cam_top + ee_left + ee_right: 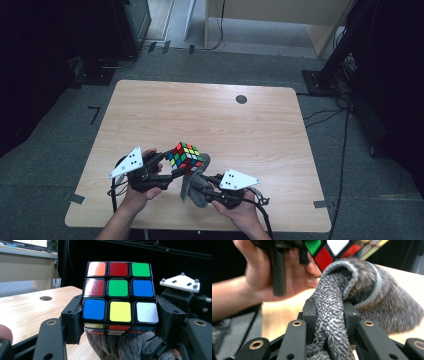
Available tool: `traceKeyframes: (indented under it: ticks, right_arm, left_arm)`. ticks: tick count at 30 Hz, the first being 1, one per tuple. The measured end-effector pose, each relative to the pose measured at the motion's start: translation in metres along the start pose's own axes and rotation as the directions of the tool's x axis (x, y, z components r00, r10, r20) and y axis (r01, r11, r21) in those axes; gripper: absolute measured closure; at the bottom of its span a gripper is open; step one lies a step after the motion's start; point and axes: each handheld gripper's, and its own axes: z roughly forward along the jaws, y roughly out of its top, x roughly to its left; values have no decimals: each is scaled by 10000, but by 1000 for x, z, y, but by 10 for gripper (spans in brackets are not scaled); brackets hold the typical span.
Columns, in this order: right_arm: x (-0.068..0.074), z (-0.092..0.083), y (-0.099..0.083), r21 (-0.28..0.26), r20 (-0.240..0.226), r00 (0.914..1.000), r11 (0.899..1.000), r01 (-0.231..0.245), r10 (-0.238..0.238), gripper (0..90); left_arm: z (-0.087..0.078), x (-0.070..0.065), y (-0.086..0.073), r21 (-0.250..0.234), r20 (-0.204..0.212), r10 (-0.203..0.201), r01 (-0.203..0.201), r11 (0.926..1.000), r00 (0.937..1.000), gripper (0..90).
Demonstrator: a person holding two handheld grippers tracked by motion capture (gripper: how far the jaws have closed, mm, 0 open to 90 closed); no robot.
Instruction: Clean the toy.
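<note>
The left gripper (172,167) is clamped on a scrambled Rubik's cube (186,158), holding it up above the near middle of the wooden counter (250,130). Just beside and under it, the right gripper (197,187) pinches a grey knitted cloth (352,297) (bunched, touching the cube's underside).

The right gripper (329,322) pinches a bunched fold of grey knit cloth (372,297) between its jaws. The cloth rises and presses against the underside of the cube (323,257). At the left, a hand (287,277) grips a black bar above the table (404,277).
</note>
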Motion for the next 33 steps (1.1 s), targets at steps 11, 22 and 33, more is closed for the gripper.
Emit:
traceKeyframes:
  ticks: [11, 22, 33]
  right_arm:
    - [-3, -9, 2, -772, 1168, 9932, 9970, 88, 3, 693]
    - [-14, -19, 5, -981, 1782, 9838, 9952, -10, 185, 741]
    - [8, 11, -8, 572, 579, 9937, 9941, 927, -960, 745]
  left_arm:
    - [6, -5, -3, 283, 29, 198, -199, 9994, 9998, 343]
    - [5, -2, -4, 429, -56, 241, -238, 9988, 9997, 343]
    - [7, -5, -4, 384, 3, 279, -279, 9989, 9996, 343]
